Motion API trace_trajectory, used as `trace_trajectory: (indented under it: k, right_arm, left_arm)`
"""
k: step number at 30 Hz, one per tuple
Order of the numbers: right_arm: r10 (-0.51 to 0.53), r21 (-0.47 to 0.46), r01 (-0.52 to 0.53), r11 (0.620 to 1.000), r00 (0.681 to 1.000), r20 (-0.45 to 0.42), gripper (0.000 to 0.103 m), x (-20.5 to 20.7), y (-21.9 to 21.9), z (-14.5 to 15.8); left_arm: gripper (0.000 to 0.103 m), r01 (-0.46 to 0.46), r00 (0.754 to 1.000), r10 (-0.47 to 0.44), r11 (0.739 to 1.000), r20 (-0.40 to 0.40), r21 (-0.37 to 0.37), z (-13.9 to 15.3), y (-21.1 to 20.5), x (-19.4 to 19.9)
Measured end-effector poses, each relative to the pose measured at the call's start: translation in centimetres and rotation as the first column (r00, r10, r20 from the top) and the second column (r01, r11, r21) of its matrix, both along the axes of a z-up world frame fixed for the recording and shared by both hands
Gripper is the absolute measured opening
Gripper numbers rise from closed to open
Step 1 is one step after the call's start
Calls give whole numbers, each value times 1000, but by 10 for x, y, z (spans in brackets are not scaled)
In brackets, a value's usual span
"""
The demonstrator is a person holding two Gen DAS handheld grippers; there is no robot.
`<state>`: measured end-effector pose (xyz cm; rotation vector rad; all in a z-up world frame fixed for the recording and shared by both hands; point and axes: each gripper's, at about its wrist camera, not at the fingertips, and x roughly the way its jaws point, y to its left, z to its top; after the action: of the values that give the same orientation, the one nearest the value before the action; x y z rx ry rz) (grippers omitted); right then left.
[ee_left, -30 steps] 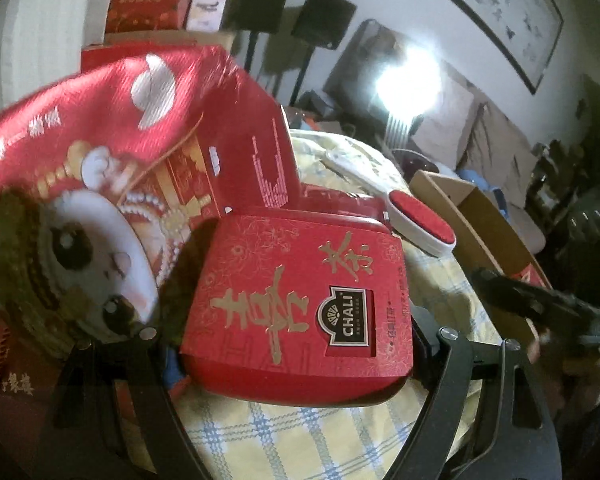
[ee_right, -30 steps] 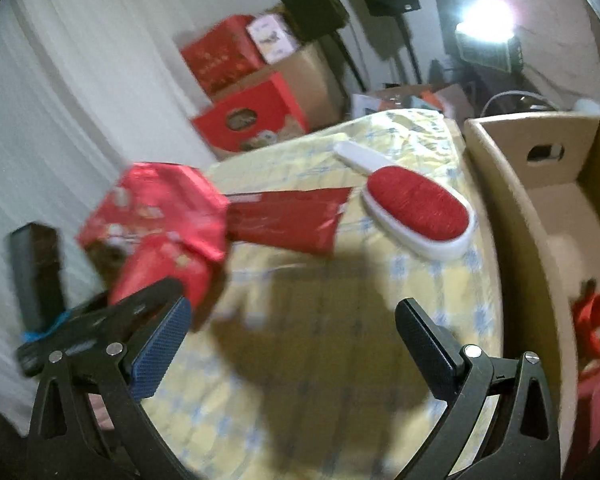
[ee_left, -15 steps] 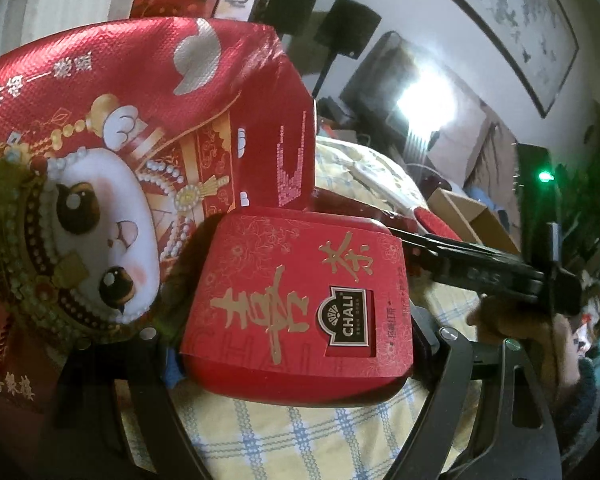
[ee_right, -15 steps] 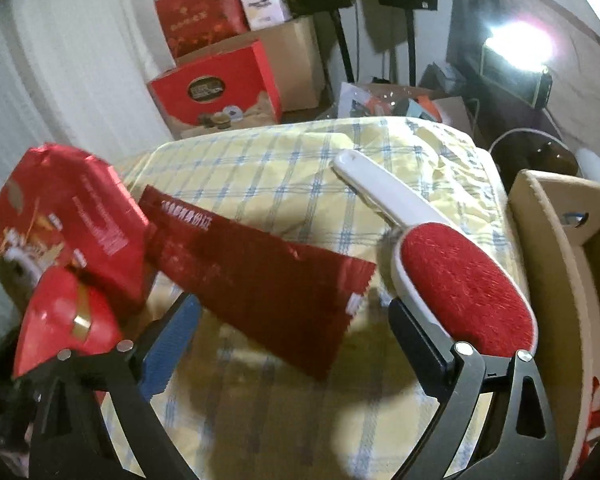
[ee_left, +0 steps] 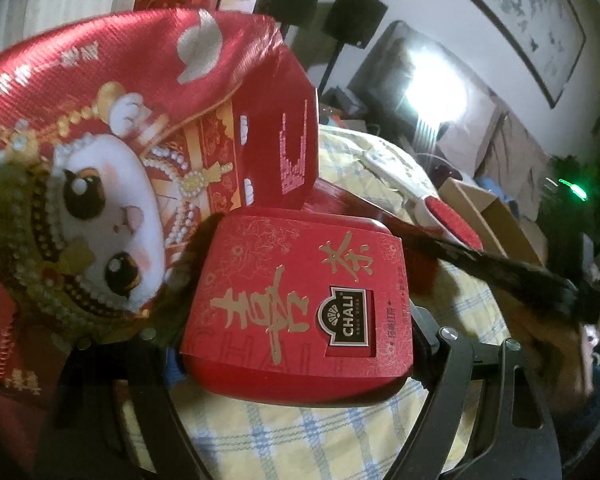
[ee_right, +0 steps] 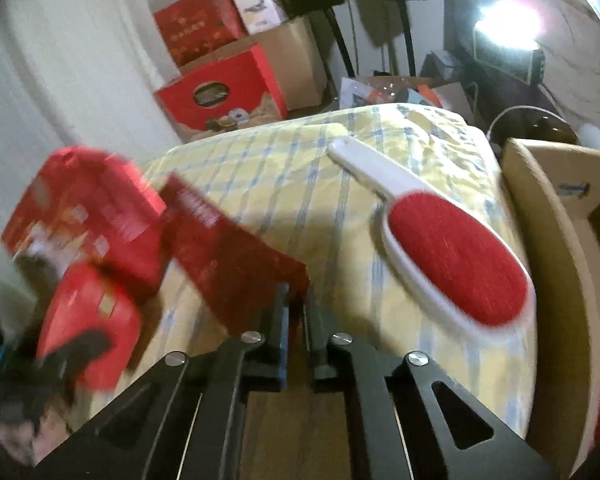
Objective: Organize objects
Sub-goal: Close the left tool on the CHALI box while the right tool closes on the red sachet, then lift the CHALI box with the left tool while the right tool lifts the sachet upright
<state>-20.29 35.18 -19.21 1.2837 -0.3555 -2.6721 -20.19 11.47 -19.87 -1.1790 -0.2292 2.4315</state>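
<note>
The right gripper [ee_right: 296,308] has its jaws pinching the near corner of the flat red packet [ee_right: 236,252], it seems; its long axis runs away to the left. The left gripper [ee_left: 296,344] clamps the red tea box [ee_left: 300,304] above the checked bedcover [ee_right: 308,184].

clamped across left gripper [ee_left: 296,344]: red tea box [ee_left: 300,300] | beyond-left, touching: red cat-print bag [ee_left: 112,152] | beyond-right: lint brush [ee_left: 444,220]
</note>
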Motion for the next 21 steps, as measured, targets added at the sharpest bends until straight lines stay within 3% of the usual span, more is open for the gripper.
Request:
trace_trajectory:
  k: [4, 7, 9, 11, 14, 17, 21]
  right_arm:
    - [16, -4, -16, 1000, 1000, -21, 1, 62, 5, 10]
    - [39, -21, -38, 999, 998, 58, 7, 100, 9, 3]
    - [35, 7, -36, 999, 996, 84, 20, 125, 9, 0]
    - [51, 42, -55, 998, 995, 83, 25, 146, 7, 4]
    - [14, 142, -19, 990, 999, 36, 65, 163, 6, 22]
    - [-14, 288, 28, 957, 999, -49, 89, 158, -2, 37]
    - [5, 278, -15, 960, 999, 34, 91, 108, -15, 24]
  left_arm:
    - [81, -18, 1000, 19, 1000, -14, 2, 8, -4, 2]
    - [81, -32, 999, 32, 999, -9, 0, 12, -6, 3]
    - [81, -32, 999, 32, 999, -15, 10, 17, -7, 6]
    - [81, -37, 999, 37, 999, -32, 6, 22, -7, 6]
    - [81, -52, 998, 52, 999, -40, 9, 28, -8, 4]
    - [81, -66, 997, 66, 998, -32, 9, 34, -14, 3]
    - [81, -63, 997, 62, 998, -53, -18, 44, -15, 7]
